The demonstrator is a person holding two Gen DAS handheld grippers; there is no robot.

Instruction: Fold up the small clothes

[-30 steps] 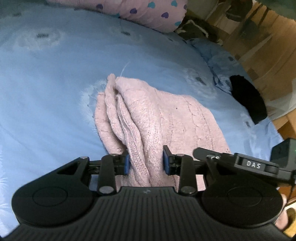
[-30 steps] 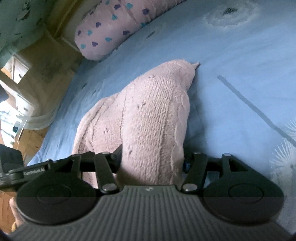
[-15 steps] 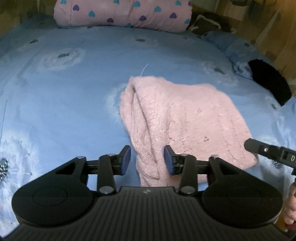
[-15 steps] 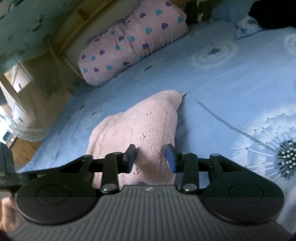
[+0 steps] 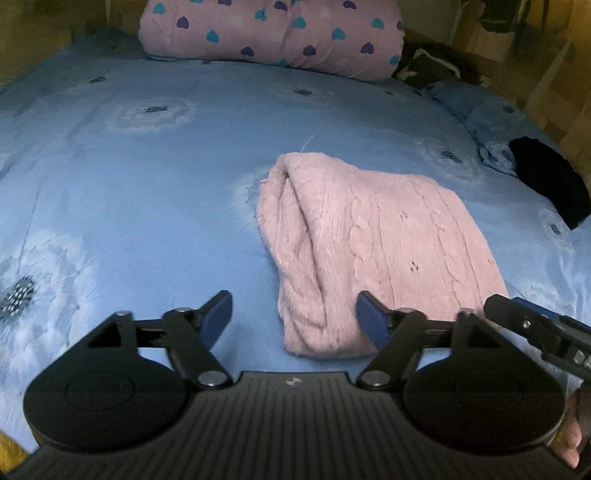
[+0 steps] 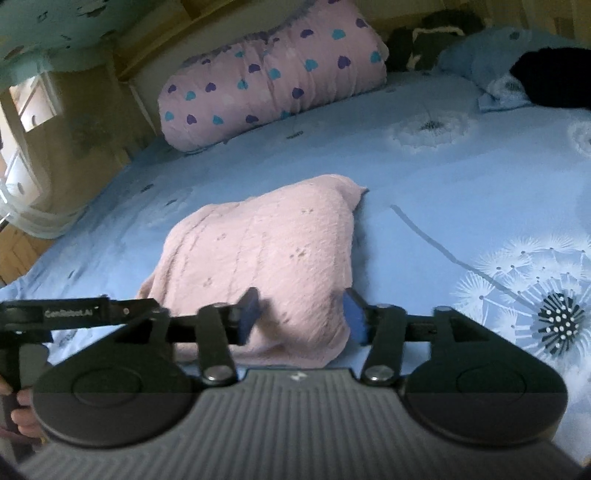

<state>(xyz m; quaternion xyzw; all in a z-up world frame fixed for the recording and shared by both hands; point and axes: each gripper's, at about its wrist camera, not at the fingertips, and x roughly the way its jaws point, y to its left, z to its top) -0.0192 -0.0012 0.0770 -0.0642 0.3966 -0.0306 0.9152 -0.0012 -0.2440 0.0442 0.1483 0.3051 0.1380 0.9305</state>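
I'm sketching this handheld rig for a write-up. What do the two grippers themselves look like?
Both match. The left gripper has a black ribbed body, two round black housings, black linkage arms with silver pivot screws, and blue pads on the fingertips. The right gripper is the same build, with a small logo centred on the ribbing. The left gripper's side, seen from the right wrist view, carries white lettering, too blurred to read. No sleeves or cables show.

The pink sweater [image 5: 373, 251] is a nubbly cable knit, the blue bed sheet [image 5: 147, 192] smooth printed cloth, the heart-print pillow [image 5: 273, 33] soft cotton, the left gripper [image 5: 294, 317] matt ribbed black plastic with shiny metal pivot pins, the black garment [image 5: 550, 184] fuzzy.
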